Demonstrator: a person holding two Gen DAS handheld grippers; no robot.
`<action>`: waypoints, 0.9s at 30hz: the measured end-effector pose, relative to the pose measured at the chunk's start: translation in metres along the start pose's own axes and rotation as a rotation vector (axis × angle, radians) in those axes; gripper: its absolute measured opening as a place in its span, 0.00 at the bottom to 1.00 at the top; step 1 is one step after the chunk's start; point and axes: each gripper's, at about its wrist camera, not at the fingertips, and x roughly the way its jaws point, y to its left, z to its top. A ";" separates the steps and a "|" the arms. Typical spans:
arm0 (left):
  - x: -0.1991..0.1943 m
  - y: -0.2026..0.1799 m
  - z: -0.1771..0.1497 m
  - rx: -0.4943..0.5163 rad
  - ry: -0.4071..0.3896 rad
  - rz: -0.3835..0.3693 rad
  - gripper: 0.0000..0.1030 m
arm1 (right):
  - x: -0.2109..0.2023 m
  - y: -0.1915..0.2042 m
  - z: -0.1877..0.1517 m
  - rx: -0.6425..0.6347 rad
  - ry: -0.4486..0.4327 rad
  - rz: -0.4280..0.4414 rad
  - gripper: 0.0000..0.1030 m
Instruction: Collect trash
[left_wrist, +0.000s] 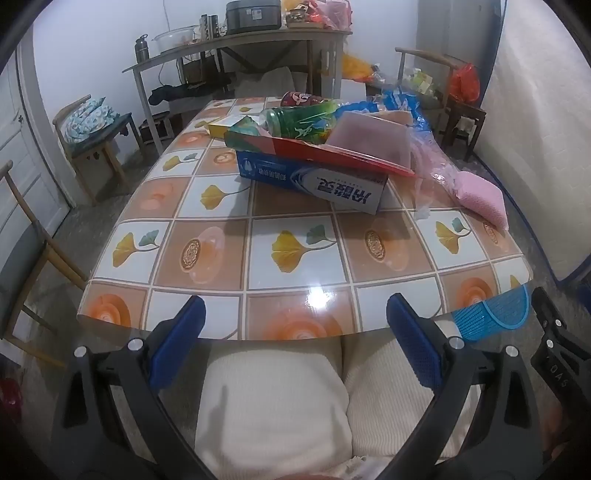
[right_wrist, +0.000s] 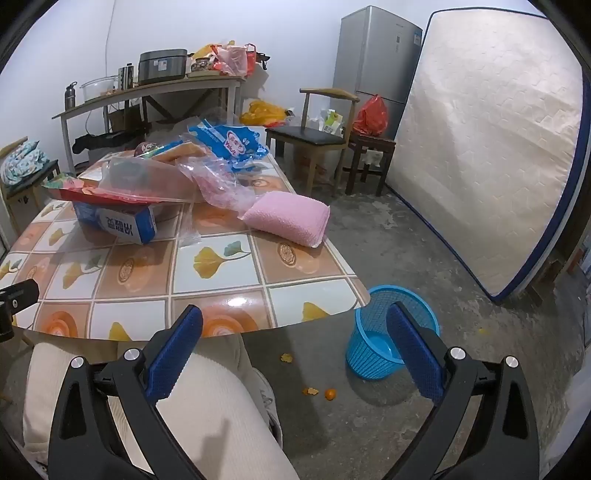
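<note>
A heap of trash lies at the far end of the tiled table (left_wrist: 295, 236): a blue toothpaste box (left_wrist: 314, 181) (right_wrist: 118, 221), a red flat wrapper (left_wrist: 332, 151), a green plastic bottle (left_wrist: 303, 122), a red can (left_wrist: 299, 99), a blue plastic bag (right_wrist: 229, 144) and clear plastic (right_wrist: 221, 184). A pink sponge (right_wrist: 288, 218) (left_wrist: 480, 195) lies at the table's right edge. A blue mesh waste basket (right_wrist: 391, 332) (left_wrist: 491, 314) stands on the floor by the table's near right corner. My left gripper (left_wrist: 295, 339) and right gripper (right_wrist: 295, 339) are open and empty, held at the near edge above the person's lap.
Wooden chairs (left_wrist: 92, 136) (right_wrist: 314, 136) stand around the table. A shelf table (left_wrist: 236, 48) with pots is at the back. A mattress (right_wrist: 491, 147) leans on the right wall beside a fridge (right_wrist: 376, 59). Orange peel bits (right_wrist: 317, 391) lie on the floor.
</note>
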 end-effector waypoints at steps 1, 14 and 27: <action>0.000 0.000 0.000 0.000 -0.001 -0.001 0.92 | 0.000 0.000 0.000 0.000 -0.001 -0.001 0.94; 0.001 0.000 0.000 -0.003 0.009 -0.003 0.92 | -0.001 0.000 0.002 -0.003 -0.001 -0.001 0.94; 0.001 0.001 0.000 -0.005 0.010 -0.003 0.92 | -0.001 0.000 0.002 -0.003 -0.001 -0.001 0.94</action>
